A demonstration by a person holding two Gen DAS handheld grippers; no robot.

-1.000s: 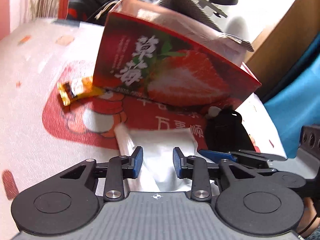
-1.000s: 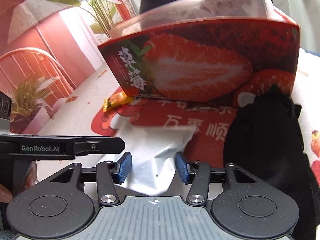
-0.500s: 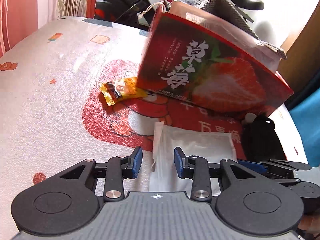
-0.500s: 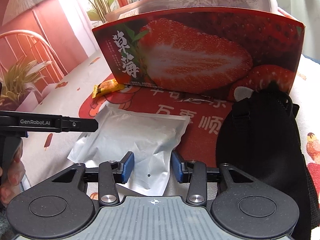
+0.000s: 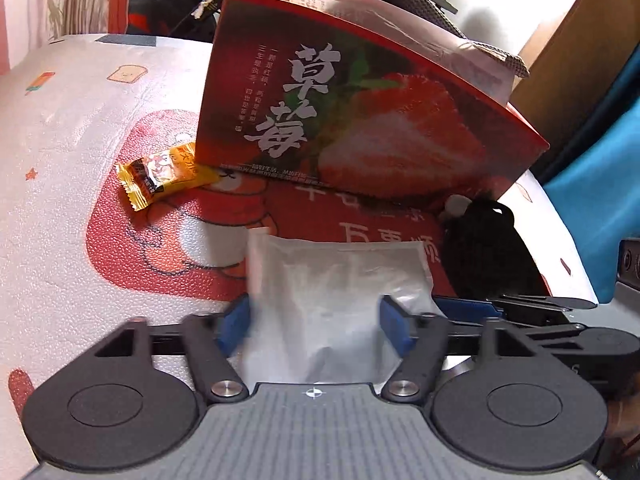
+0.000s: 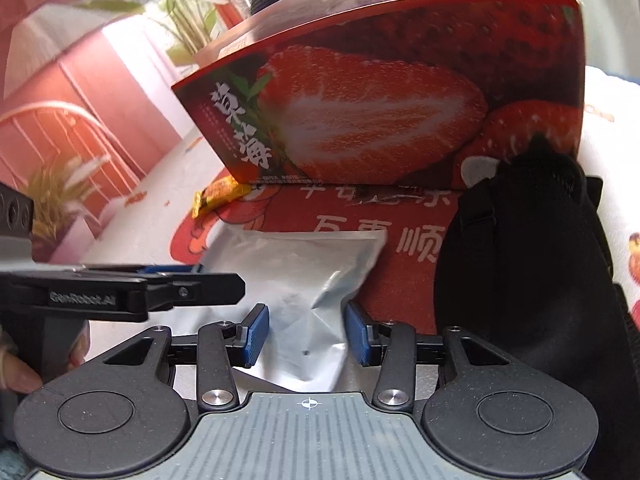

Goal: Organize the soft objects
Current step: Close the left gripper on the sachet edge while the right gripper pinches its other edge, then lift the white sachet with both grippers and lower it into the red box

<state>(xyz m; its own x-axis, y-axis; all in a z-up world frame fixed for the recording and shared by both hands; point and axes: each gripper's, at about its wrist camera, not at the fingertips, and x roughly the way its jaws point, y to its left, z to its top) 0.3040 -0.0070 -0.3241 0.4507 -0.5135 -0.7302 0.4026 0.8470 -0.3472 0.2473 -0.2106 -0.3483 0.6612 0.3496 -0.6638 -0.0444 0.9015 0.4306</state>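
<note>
The left gripper (image 5: 314, 322) is opening, its blue pads spread on either side of a white pouch (image 5: 340, 292) that lies flat between them; the pads look just clear of it, though blur hides the left pad's edge. In the right wrist view the right gripper (image 6: 306, 334) is also opening, its pads apart with the pouch's near corner (image 6: 308, 332) between them and no clear pinch showing.

The pouch rests on the printed table cover (image 5: 80, 140). From the left gripper its long axis runs toward 12 o'clock, its far edge lying square across. From the right gripper it slants, its far corner pointing toward 1 o'clock.

At 3 o'clock of the pouch, touching or just beside it, sits a black cloth bag (image 6: 528, 272). At 12 o'clock, beyond the pouch, stands a red strawberry box (image 5: 360, 120), its long face turned to the grippers. At 10 o'clock from the pouch, against the box's left corner, lies a yellow candy (image 5: 164, 174), its long axis slanting toward 2 o'clock. A hand (image 6: 12, 368) holds the left gripper's handle at the right view's left edge.
</note>
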